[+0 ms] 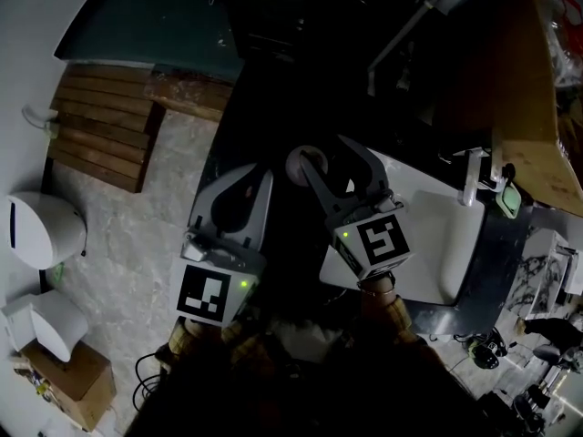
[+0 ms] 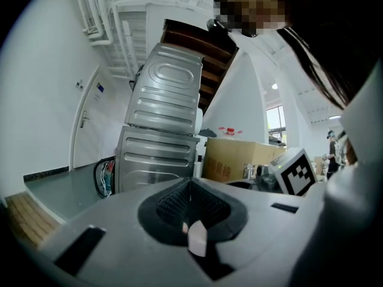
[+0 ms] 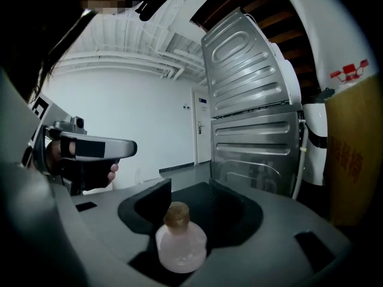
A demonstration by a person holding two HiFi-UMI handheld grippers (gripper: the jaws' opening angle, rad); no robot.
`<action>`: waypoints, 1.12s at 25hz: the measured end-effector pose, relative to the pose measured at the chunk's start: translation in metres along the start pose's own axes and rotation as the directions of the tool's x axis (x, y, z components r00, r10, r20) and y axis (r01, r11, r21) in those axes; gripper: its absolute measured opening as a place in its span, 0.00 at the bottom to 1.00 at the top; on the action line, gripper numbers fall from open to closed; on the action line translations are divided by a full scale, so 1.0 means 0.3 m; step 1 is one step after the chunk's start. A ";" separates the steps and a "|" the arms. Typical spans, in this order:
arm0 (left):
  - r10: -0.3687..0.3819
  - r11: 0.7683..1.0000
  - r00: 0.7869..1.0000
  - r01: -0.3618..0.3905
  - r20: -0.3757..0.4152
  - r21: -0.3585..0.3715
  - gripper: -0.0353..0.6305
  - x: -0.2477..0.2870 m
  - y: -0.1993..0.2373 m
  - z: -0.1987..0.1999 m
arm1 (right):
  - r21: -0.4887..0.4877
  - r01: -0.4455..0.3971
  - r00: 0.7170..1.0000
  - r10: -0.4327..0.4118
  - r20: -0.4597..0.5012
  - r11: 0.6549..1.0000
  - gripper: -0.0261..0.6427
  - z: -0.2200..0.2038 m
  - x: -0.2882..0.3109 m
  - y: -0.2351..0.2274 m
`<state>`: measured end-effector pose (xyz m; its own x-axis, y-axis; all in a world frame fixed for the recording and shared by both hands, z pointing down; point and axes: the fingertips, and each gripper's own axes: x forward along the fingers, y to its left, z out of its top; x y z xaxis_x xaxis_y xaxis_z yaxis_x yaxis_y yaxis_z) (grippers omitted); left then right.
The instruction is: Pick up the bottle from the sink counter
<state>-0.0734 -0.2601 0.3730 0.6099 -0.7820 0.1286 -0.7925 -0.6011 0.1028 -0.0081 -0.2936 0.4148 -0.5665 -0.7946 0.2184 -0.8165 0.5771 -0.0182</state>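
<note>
Since the bottle (image 3: 179, 247) was already up off the sink counter (image 1: 446, 244), I'd say the pickup itself was basically done. It sat between the jaws of my right gripper (image 3: 188, 190), brownish cap pointing away from me, hanging in the air just past the counter's left edge.

Catch is, those jaws were spread wide. From my head view there was a dark gap beside the bottle, so it looked more like it was resting in there than being pinched. My left gripper (image 2: 190, 187) had its jaws pressed together on nothing and was just held up alongside.

What I figured was left: squeeze down for a proper hold so it wouldn't slip out.
</note>
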 end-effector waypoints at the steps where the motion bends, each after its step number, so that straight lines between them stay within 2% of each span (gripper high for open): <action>1: 0.005 1.000 1.000 -0.005 -0.002 -0.001 0.09 0.001 0.003 -0.005 | 0.003 -0.004 1.000 0.004 -0.003 1.000 0.32 -0.013 0.008 0.001; 15: 0.047 0.999 0.998 -0.047 -0.029 -0.003 0.09 0.004 0.025 -0.048 | 0.027 -0.055 0.998 0.053 0.046 0.998 0.33 -0.014 0.032 0.012; 28: 0.056 0.998 0.998 -0.056 -0.032 0.000 0.09 0.003 0.013 -0.057 | 0.038 -0.114 0.993 0.112 0.033 0.993 0.33 -0.035 0.051 0.055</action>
<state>-0.0760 -0.2603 0.3904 0.5642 -0.8088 0.1661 -0.8255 -0.5562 0.0955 -0.0291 -0.2944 0.4282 -0.6579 -0.7305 0.1831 -0.7505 0.6560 -0.0800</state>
